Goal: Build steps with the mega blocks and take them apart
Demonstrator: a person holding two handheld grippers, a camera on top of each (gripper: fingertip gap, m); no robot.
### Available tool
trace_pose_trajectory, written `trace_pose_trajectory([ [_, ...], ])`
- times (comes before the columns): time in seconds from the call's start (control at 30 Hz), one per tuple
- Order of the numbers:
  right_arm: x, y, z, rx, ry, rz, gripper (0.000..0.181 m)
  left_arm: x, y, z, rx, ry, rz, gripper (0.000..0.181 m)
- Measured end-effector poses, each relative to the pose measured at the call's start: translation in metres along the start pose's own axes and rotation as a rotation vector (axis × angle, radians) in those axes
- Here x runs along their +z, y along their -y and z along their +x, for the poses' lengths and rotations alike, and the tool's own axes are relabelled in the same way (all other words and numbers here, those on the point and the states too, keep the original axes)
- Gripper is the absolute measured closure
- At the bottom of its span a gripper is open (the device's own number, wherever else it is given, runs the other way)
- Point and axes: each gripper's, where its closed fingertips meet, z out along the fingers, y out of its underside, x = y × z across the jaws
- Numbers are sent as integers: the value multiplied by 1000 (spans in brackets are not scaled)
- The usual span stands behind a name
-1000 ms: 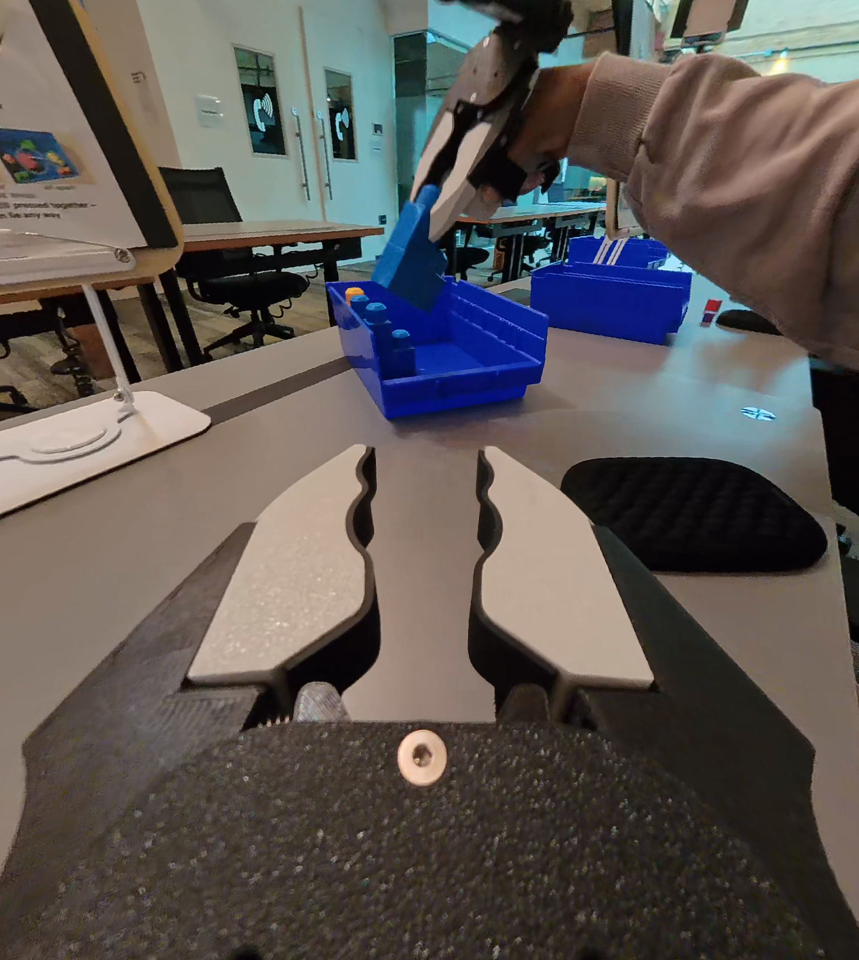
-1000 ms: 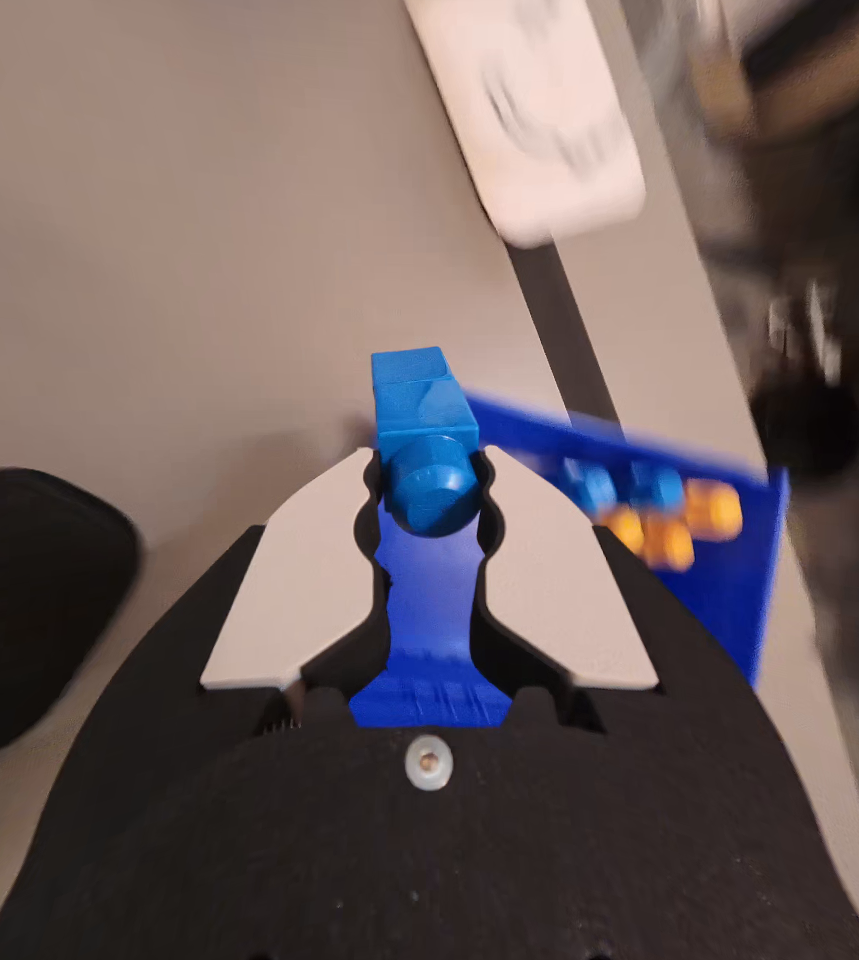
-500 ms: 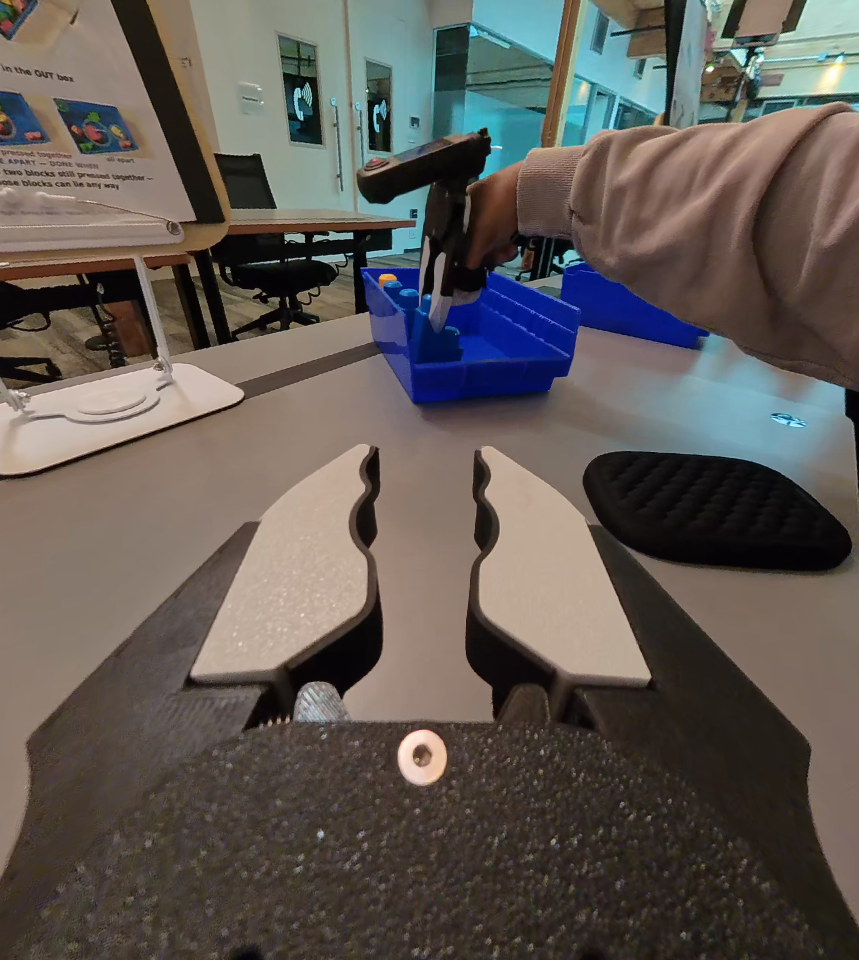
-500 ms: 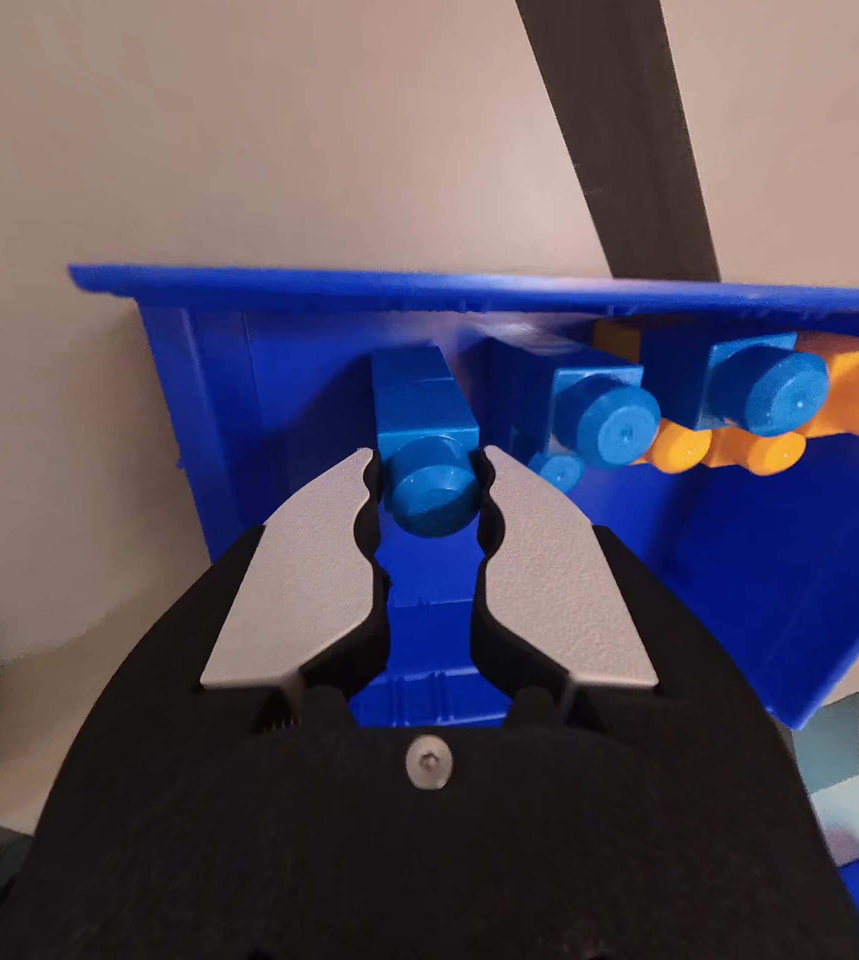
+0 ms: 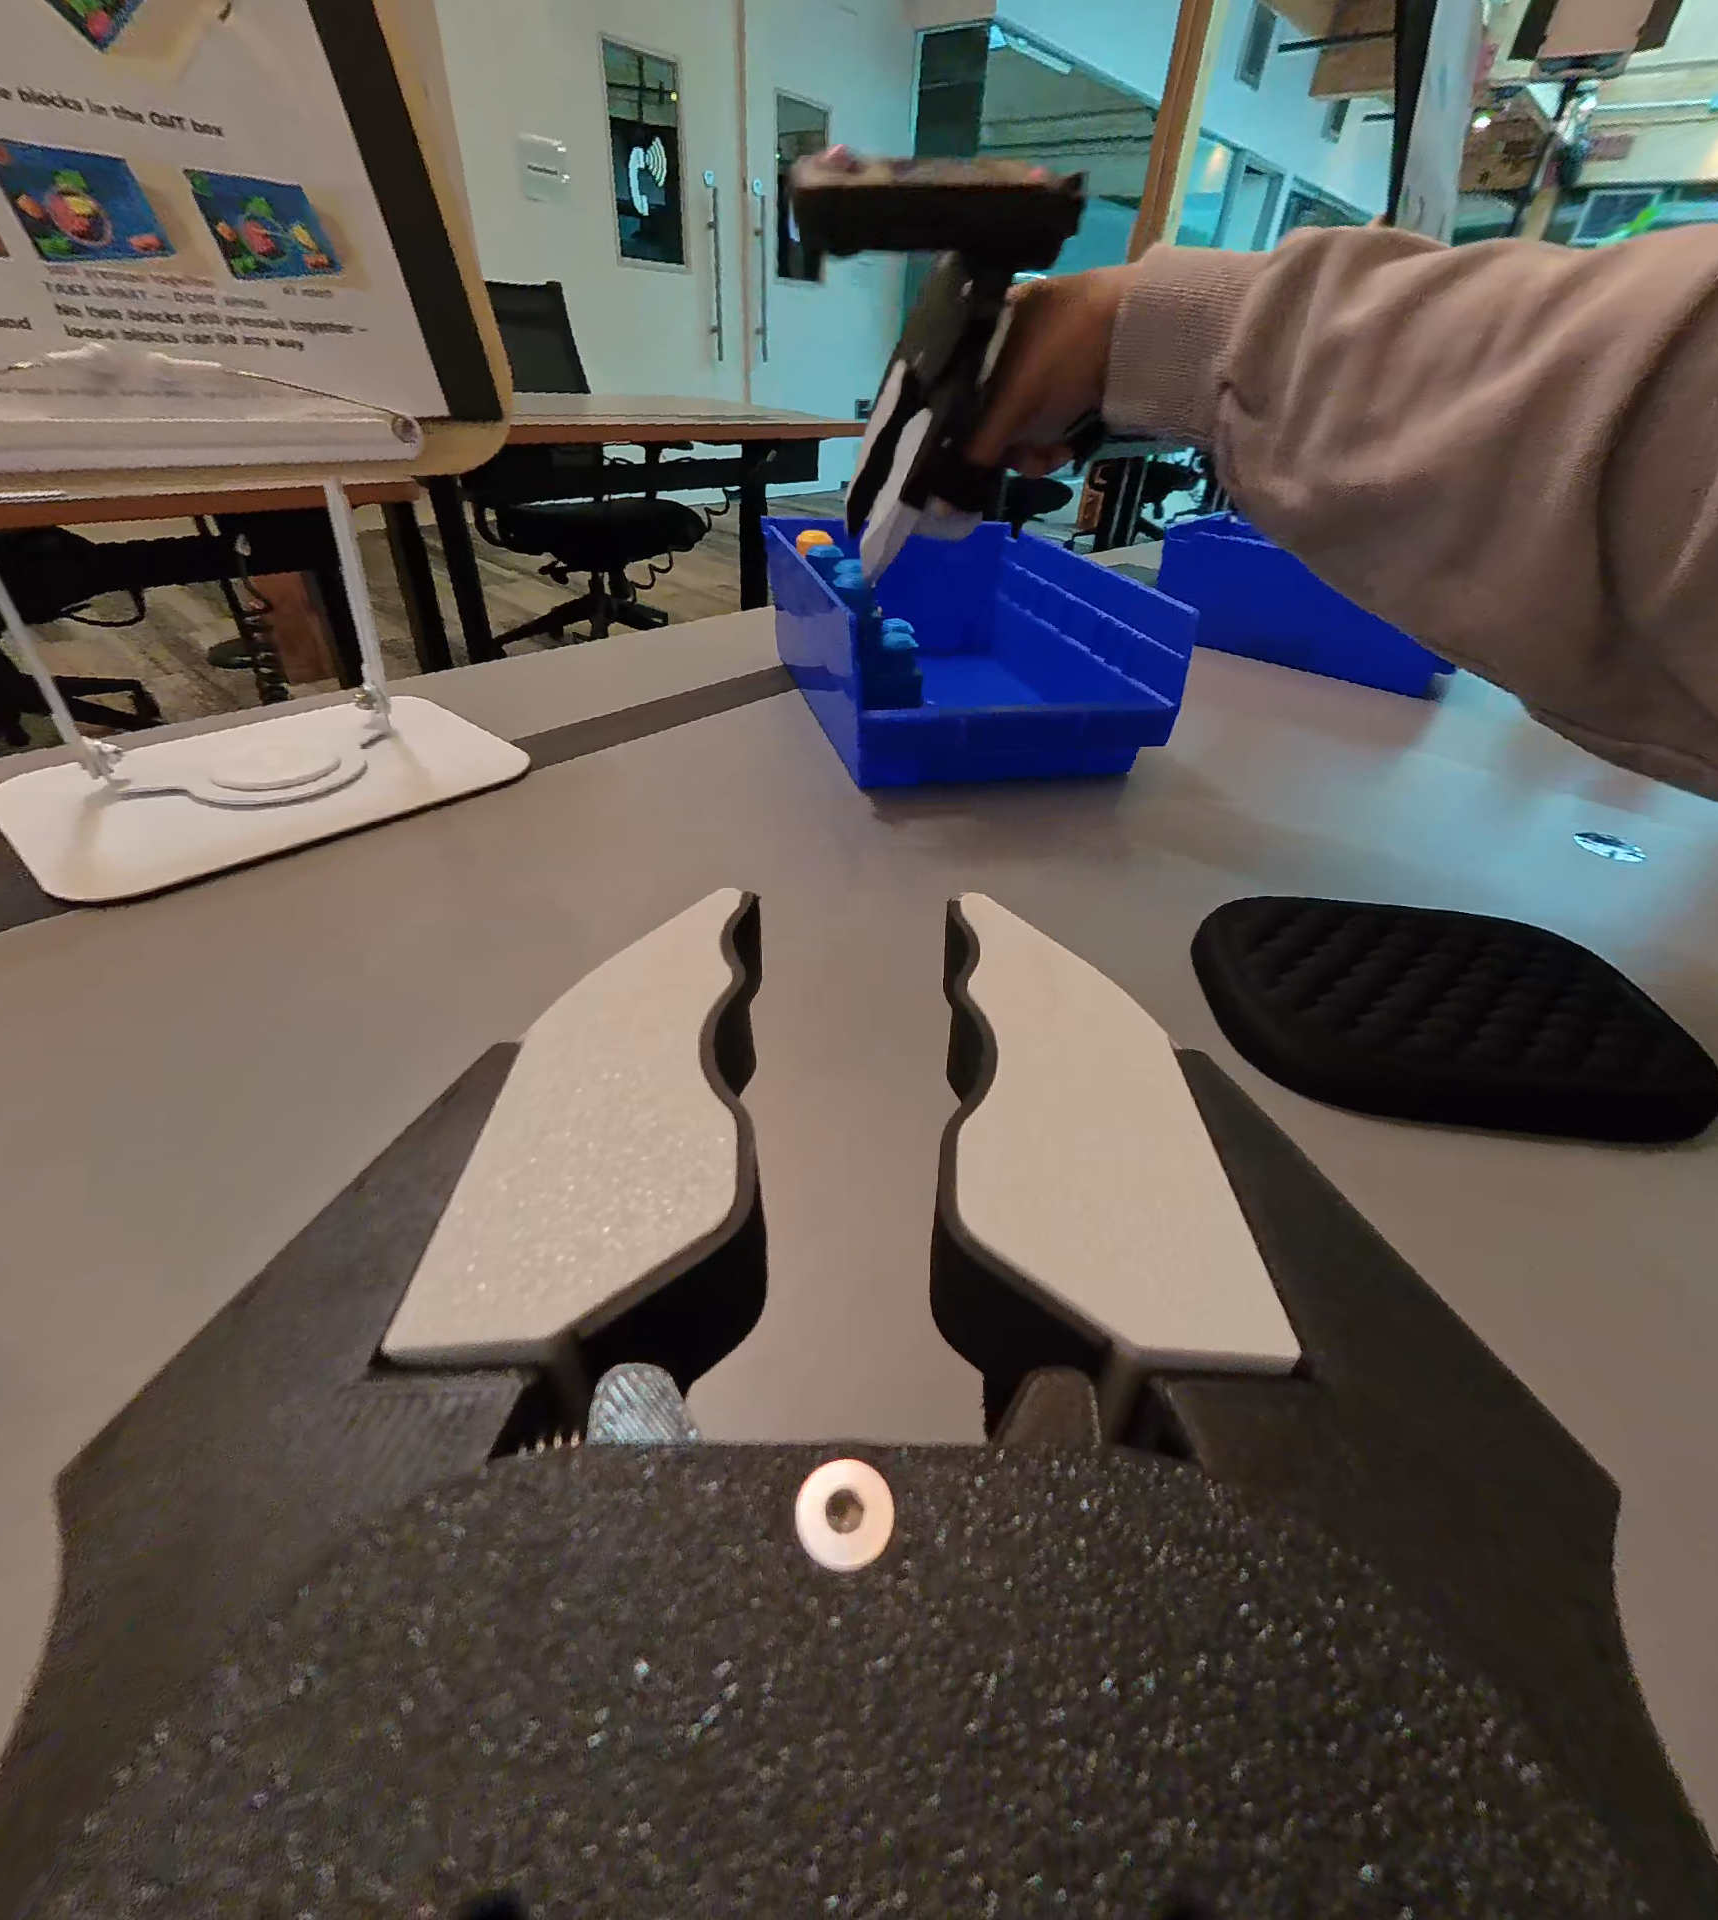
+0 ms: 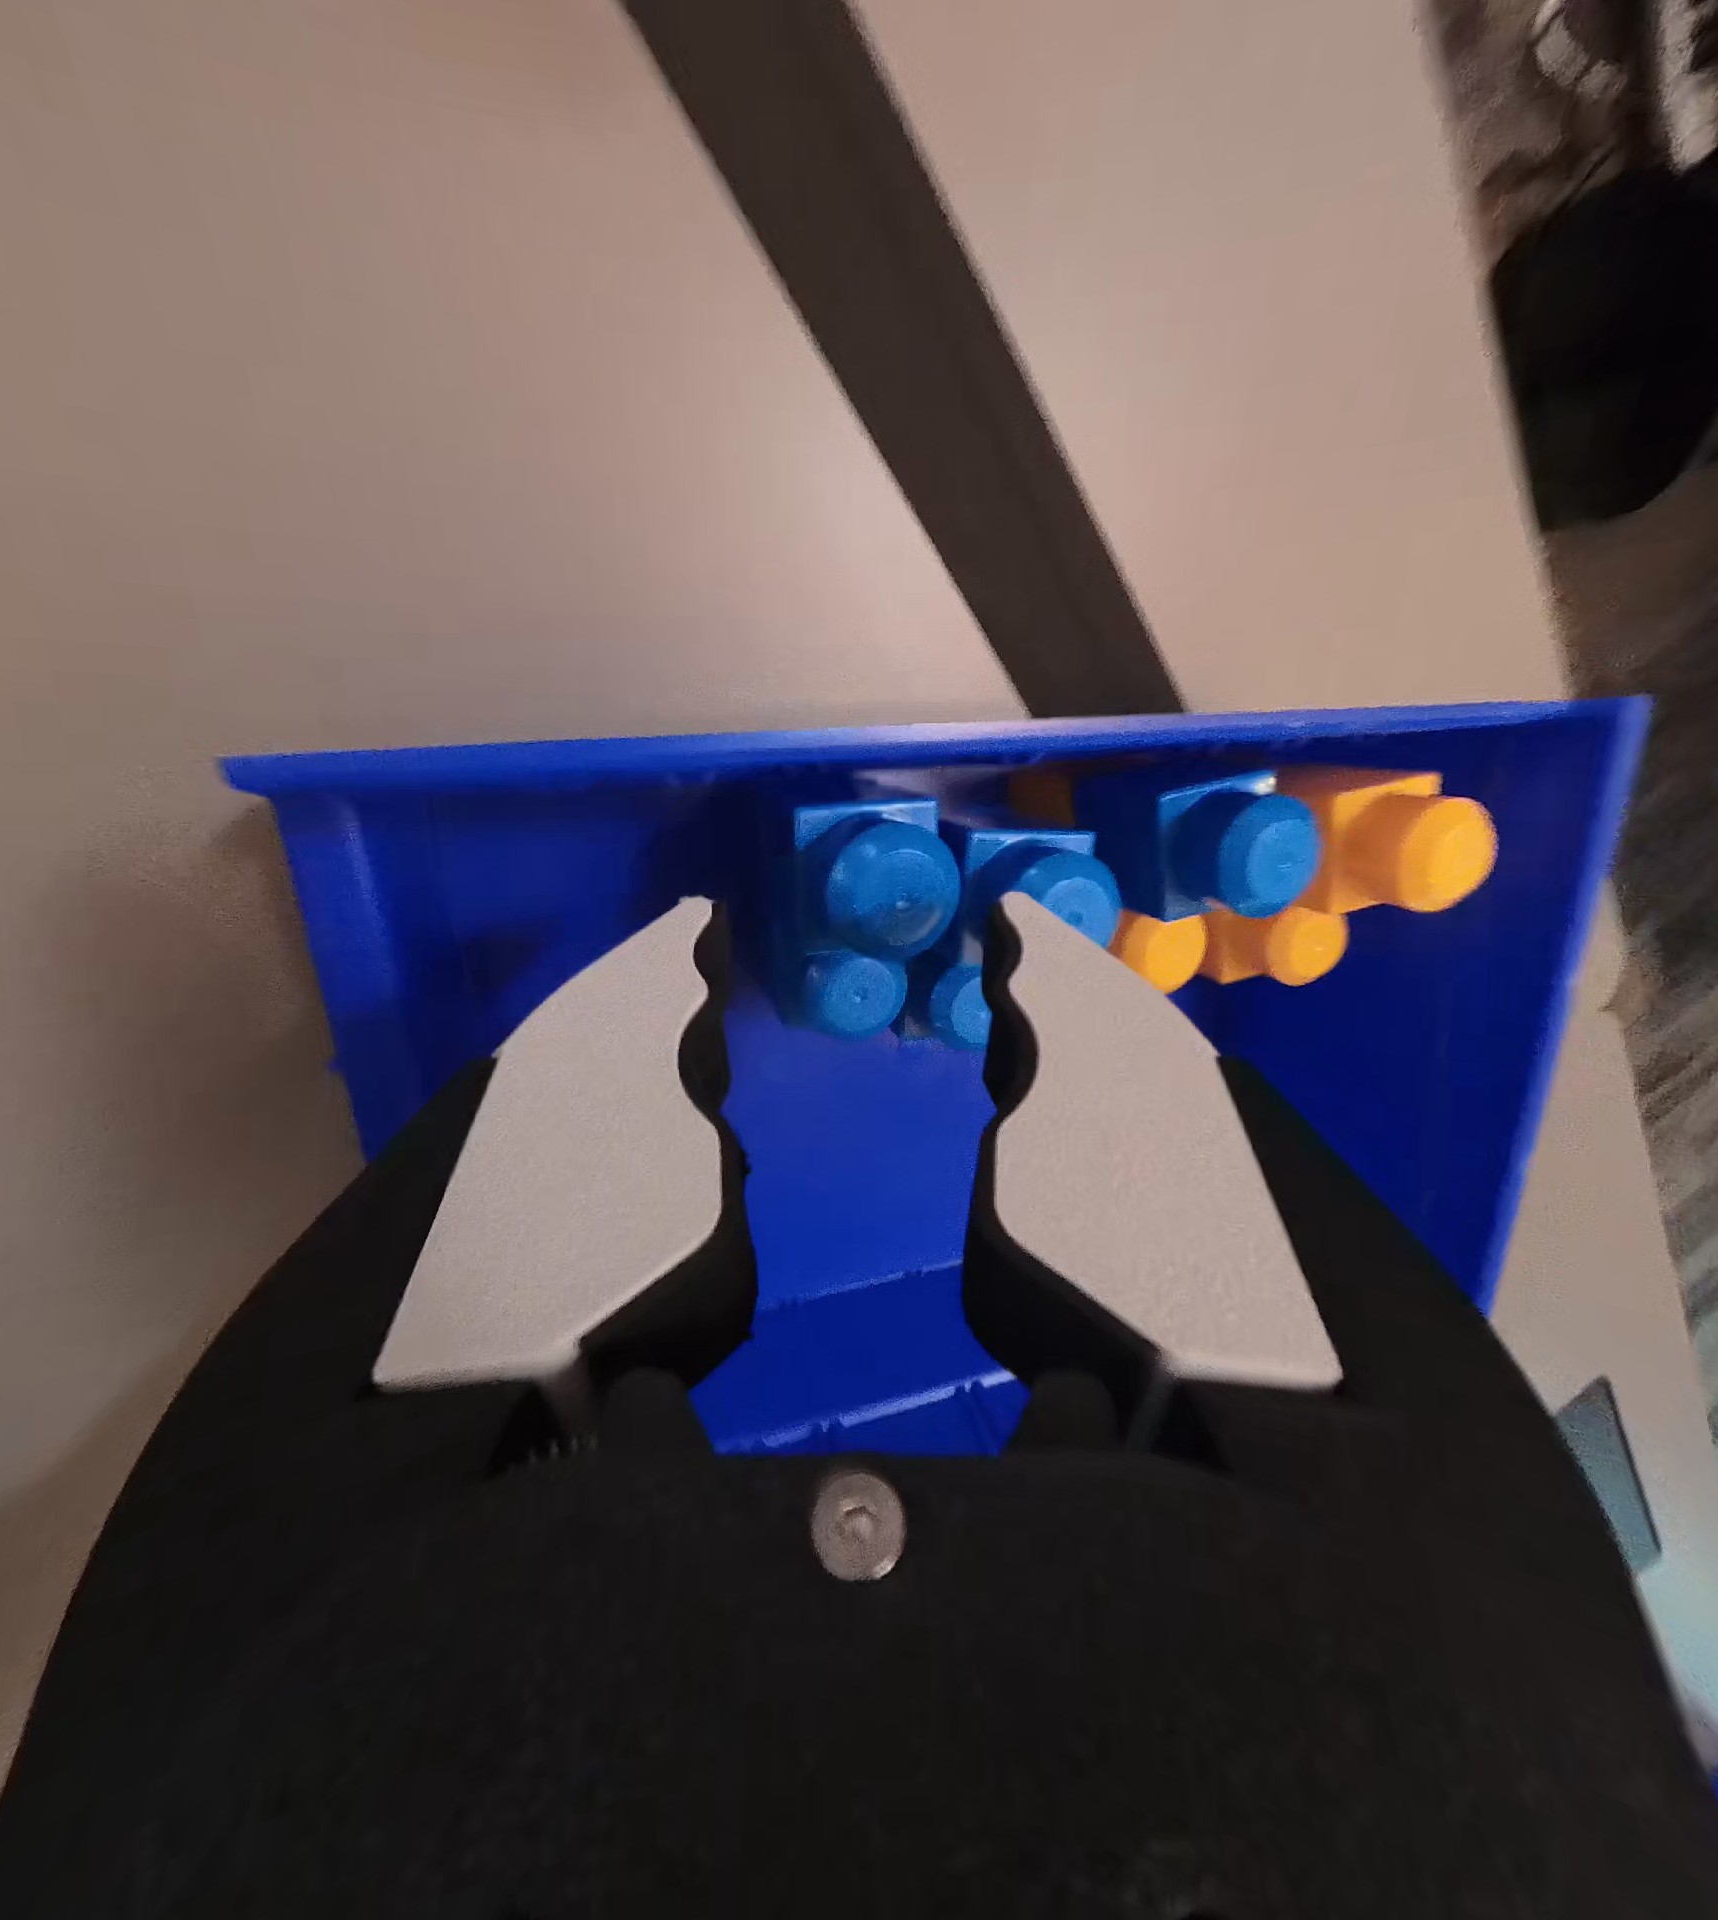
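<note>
On the left I keep the left gripper (image 5: 850, 925) low over the grey table (image 5: 211, 1039), fingers spread and empty, out of the way. Farther right, my right gripper (image 6: 853, 906) hangs spread over the blue bin (image 6: 938, 750), gripping nothing. Inside — blue blocks (image 6: 891, 883) and orange blocks (image 6: 1395, 847) — lie against one wall.

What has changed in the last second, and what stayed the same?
The right gripper carried a blue block down into the blue bin, opened and released it beside the other blocks, then drew back. The left gripper stayed open and empty above the table.
</note>
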Motion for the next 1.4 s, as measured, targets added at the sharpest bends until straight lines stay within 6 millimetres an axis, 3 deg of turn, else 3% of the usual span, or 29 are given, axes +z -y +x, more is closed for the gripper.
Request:
trace_pose_trajectory([
  [0.03,-12,8,0,10,-23,76,133,-2,2,-2,2,11,1,148],
  [0.17,-72,45,-9,112,-99,499,135,-11,13,-13,-5,48,9,148],
  [0.27,-115,63,-36,224,-74,832,135,-19,22,-32,2,103,4,148],
  [0.37,-136,65,-70,323,-16,1040,138,-31,34,-63,2,190,15,148],
  [0.6,-115,57,-140,462,43,1194,160,-70,44,-172,32,464,-75,147],
  [0.77,-81,54,-154,507,17,1206,181,-88,44,-250,25,581,-203,145],
  [0.9,-67,54,-163,478,44,1181,181,-93,44,-320,31,648,-337,144],
  [1.13,-62,54,-177,440,70,1174,181,-95,9,-439,20,722,-732,138],
  [1.27,-61,51,-176,463,102,1180,181,-97,-18,-479,-80,749,-898,135],
  [1.4,-58,50,-173,494,137,1183,181,-106,-42,-506,-228,845,-1005,136],
])
